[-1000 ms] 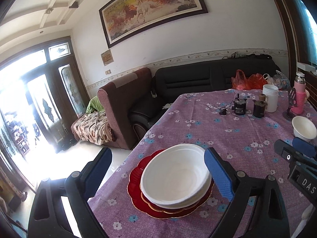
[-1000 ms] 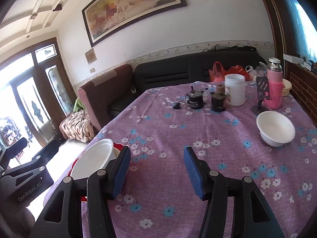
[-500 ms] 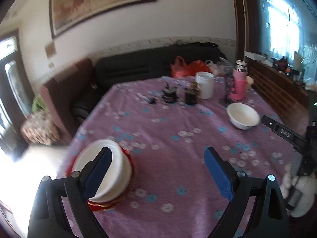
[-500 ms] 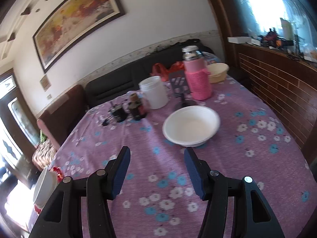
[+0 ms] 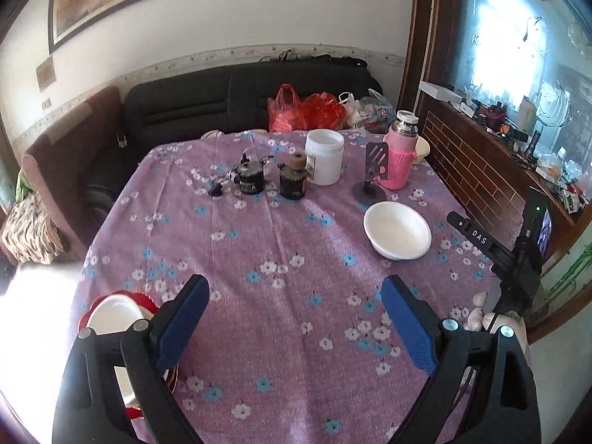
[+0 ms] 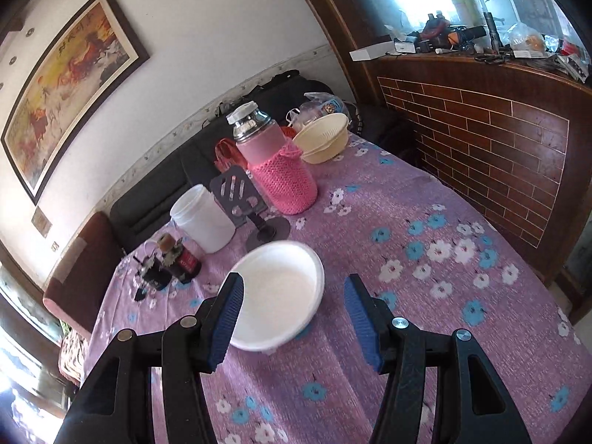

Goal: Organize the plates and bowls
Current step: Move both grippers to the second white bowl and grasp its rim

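Spanning a wide gap, the blue pads of the right gripper (image 6: 292, 318) are held apart and nothing is gripped between them. The single white bowl (image 6: 275, 296) is seen just ahead of these fingers: its near rim falls in the gap, its left part is hidden behind the left pad (image 6: 227, 318), and no contact with either pad can be confirmed. The bowl is standing upright on the purple flowered tablecloth (image 6: 425, 277). Behind it, a dark slotted stand (image 6: 236, 198), a white lidded tub (image 6: 201, 218) and a pink knit-sleeved flask (image 6: 275, 164) are placed in a row, with a cream bowl (image 6: 323, 137) at the far table edge.

The left gripper (image 5: 294, 323) is likewise released, its pads spread wide over bare cloth. No task item lies between them. The stack of white plates (image 5: 109, 318) on a red plate (image 5: 146, 298) is located at the near left corner of the table, outside and partly behind the left finger (image 5: 181, 323). The white bowl (image 5: 397, 229) is seen well apart from this gripper, ahead and to the right. Two dark jars (image 5: 292, 181) are set at the middle of the table's far side.
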